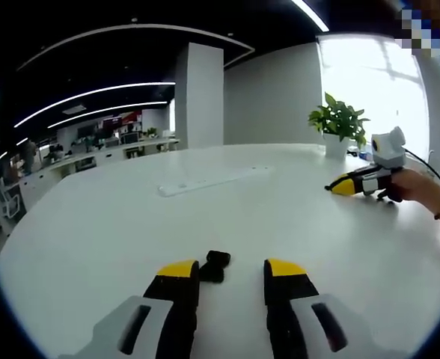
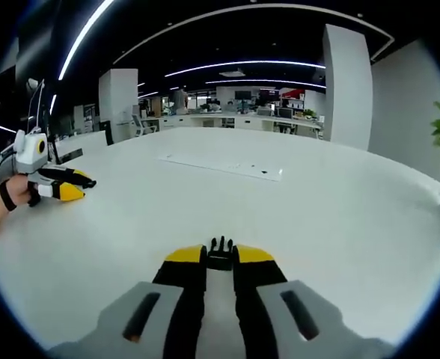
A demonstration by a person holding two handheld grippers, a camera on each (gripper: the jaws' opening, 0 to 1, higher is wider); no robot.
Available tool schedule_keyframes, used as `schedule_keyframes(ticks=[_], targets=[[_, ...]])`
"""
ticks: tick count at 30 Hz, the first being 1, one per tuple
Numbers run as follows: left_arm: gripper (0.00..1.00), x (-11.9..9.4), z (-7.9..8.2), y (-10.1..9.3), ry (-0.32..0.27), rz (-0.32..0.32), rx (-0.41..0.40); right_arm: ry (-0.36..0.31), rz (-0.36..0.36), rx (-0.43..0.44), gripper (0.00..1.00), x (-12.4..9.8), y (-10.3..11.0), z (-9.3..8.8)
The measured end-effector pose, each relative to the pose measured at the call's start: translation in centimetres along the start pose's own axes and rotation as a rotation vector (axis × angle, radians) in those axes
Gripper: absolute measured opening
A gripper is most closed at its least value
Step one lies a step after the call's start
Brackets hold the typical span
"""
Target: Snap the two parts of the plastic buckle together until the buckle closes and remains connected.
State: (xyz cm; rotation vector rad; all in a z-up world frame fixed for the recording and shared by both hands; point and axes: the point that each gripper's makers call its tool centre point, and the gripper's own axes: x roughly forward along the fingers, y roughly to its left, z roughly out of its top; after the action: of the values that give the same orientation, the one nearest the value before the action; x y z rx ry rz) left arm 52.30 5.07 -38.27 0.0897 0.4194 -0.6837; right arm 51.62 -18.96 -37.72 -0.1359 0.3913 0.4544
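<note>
Buckle halves apart on the white table

Buckle work stands with the two parts well apart. In the right gripper view, the right gripper (image 2: 220,256) has its yellow-tipped jaws drawn narrow around the pronged buckle part (image 2: 220,253), a small black piece whose prongs stick out past the fingertips, away from the camera. The jaws press it from both sides just above the white table (image 2: 340,224).

In the left gripper view, the left gripper (image 1: 231,269) has its jaws spread wide with nothing between them. The socket buckle part (image 1: 215,266), black and blocky, lies on the table just beside the inner edge of the left jaw tip; whether it touches that jaw I cannot tell.

Each gripper also appears in the other's view, held low over the table by a hand: the right gripper far to the right in the left gripper view, the left gripper at the left edge in the right gripper view.

Farther across the table from the socket buckle part lies a long white flat strip (image 1: 212,180). A potted plant (image 1: 340,127) stands at the table's far edge near a bright window.
</note>
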Motion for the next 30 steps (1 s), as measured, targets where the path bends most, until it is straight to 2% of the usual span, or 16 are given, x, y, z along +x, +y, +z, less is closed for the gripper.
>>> schedule_keyframes(ticks=[7,9,14,17,27,30], targets=[[0.27,-0.2,-0.2,-0.1,-0.006,0.002,-0.002,-0.012,0.003,-0.002,0.13,-0.3,0.5,-0.1],[0.27,-0.2,-0.3,-0.3,-0.005,0.002,-0.003,-0.007,0.003,0.000,0.13,0.2,-0.2,0.2],[0.25,-0.4,-0.4,-0.5,-0.006,0.014,-0.006,-0.009,0.003,0.003,0.13,0.2,-0.3,0.2],[0.24,-0.1,-0.1,0.1,-0.004,0.032,-0.012,-0.010,0.006,0.002,0.13,0.1,-0.2,0.2],[0.17,-0.5,-0.1,0.5,-0.004,0.058,-0.031,-0.012,0.010,0.002,0.13,-0.1,0.2,0.0],[0.14,-0.6,-0.1,0.5,-0.009,0.056,-0.030,-0.013,0.012,0.004,0.13,0.3,-0.6,0.3]])
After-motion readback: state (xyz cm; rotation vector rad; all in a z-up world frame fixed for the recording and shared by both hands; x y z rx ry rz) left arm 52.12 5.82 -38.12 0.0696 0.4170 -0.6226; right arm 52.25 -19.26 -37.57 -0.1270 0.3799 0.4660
